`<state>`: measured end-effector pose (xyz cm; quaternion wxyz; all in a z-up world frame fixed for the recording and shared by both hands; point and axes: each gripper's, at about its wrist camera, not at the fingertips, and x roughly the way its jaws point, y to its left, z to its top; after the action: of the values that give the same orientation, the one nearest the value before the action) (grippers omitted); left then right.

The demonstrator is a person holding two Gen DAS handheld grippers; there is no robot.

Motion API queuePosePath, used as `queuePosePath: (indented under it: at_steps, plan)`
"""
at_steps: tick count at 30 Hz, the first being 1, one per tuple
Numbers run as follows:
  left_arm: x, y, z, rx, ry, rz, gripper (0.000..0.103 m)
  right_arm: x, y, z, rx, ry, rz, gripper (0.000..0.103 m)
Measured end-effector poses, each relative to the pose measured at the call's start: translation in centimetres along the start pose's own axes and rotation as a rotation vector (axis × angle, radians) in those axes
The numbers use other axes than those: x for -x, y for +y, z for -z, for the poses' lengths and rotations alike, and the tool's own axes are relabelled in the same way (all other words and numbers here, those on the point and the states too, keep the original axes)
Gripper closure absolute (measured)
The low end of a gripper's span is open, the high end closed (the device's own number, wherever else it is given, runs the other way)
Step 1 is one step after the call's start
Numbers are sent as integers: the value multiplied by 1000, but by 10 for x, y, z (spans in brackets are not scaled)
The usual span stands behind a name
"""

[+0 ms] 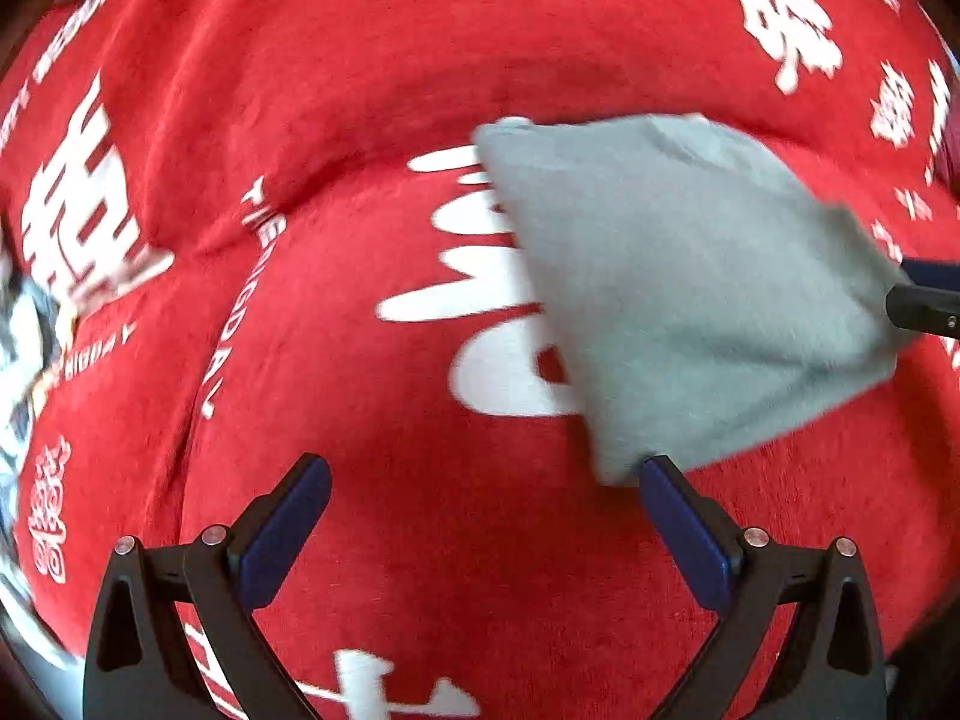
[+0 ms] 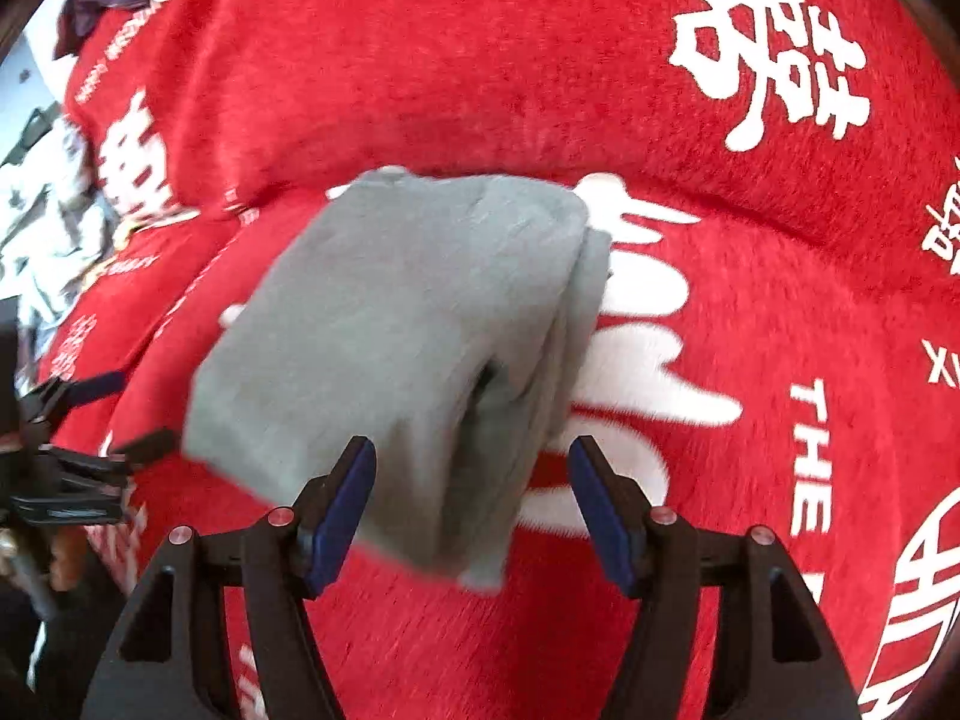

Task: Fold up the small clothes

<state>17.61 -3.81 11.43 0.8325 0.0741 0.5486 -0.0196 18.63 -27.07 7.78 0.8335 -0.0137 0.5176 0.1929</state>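
Carrier: a red plush blanket (image 1: 420,540) printed with white characters and lettering, spread over what looks like a soft bed or couch; it fills both views and no edge of it shows clearly, apart from some clutter beyond its far-left side in the right wrist view. Task item: a small grey knit garment (image 2: 390,330), already folded into a thick, roughly rectangular bundle with several stacked layers showing along its right side. It lies on the blanket near the middle of what is seen, over a large white printed character. Fabric looks soft and matte; one near corner is blurred, so I cannot tell whether it lies fully flat. Right gripper (image 2: 471,510): jaws stand fairly wide, with the near end of the bundle between them but the blue pads not pressing on it. Left gripper (image 1: 486,525): jaws wide, nothing held; its right-hand pad sits just at the bundle's near corner, contact uncertain. Judgement: the folding of this piece appears finished and the step in hand is the release. The next move calls for drawing both grippers clear without snagging a layer, or else pressing the stack flat if it springs open. Risk: the top fold could be dragged along by a retreating pad.
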Motion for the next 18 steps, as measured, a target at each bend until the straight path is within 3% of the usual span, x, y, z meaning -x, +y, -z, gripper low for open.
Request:
queuePosePath:
  at_steps: [3, 8, 11, 14, 18]
  plan:
    - [-9, -10, 2, -3, 16, -26, 0, -4, 3, 9, 0, 15, -7, 33]
    - [-6, -9, 1, 50, 7, 36, 0, -8, 4, 15, -8, -6, -61, 33]
    - [-9, -12, -4, 49, 4, -5, 0, -8, 3, 16, -16, -26, -83, 35]
    - [-12, -4, -10, 105, 10, 9, 0, -4, 2, 15, -33, -34, -72, 40]
    - [-17, -2, -2, 88, 21, -2, 0, 16, 9, 15, 17, -95, -35, 40]
